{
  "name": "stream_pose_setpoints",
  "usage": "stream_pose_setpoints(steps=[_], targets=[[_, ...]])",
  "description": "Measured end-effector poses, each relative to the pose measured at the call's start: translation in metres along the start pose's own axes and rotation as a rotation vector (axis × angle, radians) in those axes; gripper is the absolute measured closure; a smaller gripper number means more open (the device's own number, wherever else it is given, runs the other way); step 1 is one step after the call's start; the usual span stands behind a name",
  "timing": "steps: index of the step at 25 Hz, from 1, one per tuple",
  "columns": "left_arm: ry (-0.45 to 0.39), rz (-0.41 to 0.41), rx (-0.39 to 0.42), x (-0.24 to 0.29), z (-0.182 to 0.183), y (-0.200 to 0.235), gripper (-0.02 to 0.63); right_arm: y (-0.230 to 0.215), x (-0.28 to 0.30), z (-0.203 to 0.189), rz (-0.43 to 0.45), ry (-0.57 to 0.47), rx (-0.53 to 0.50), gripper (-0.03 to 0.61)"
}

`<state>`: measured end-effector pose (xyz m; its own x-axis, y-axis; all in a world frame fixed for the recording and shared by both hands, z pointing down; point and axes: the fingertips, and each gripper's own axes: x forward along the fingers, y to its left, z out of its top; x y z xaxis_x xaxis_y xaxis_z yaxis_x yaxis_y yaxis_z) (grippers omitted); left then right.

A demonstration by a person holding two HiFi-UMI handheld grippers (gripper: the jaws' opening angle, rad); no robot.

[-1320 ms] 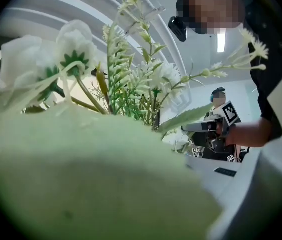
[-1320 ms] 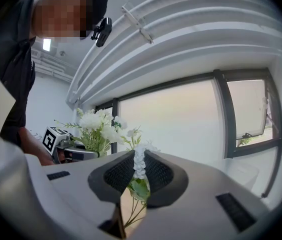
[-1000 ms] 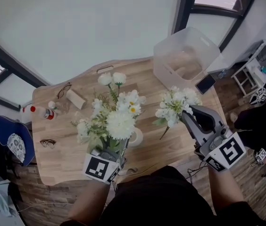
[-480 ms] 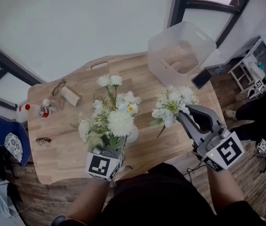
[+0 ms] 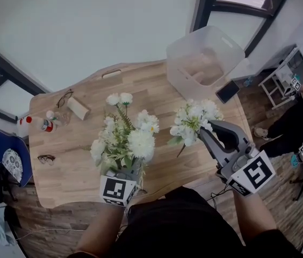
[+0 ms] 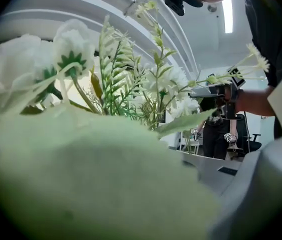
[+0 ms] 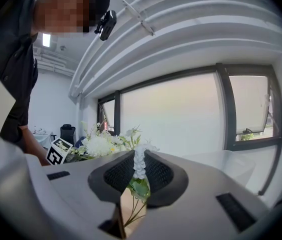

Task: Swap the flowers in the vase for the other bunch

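While the right gripper is clenched on the stems of the smaller bunch, right of centre in the head view above the table, the left gripper at lower centre has just been opening its jaws with the larger bunch between them (a leaf fills its own view, so pad contact cannot be told). Judged step: letting the larger bunch go; the vase is hidden under its blooms. Next move calls for checking that bunch stands, then backing the left gripper out without dragging foliage.
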<state>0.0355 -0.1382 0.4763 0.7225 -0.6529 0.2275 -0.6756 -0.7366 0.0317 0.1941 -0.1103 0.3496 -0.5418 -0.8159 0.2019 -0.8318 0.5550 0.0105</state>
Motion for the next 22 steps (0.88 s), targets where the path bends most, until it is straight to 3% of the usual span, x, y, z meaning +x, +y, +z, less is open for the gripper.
stream_pose_setpoints(steps=[6, 9, 17, 22], targets=[[0.054, 0.006, 0.022, -0.003, -0.017, -0.011, 0.362, 0.000, 0.001, 0.001, 0.036, -0.010, -0.012, 0.503], [0.092, 0.020, 0.015, -0.007, -0.030, -0.012, 0.336, -0.001, 0.004, 0.002, 0.065, -0.009, -0.019, 0.503], [0.214, 0.029, 0.023, -0.025, -0.074, -0.019, 0.328, 0.007, 0.010, 0.001, 0.113, -0.001, -0.064, 0.503], [0.223, 0.011, 0.038, -0.036, -0.087, -0.019, 0.328, 0.018, 0.008, 0.011, 0.075, -0.020, -0.070, 0.503]])
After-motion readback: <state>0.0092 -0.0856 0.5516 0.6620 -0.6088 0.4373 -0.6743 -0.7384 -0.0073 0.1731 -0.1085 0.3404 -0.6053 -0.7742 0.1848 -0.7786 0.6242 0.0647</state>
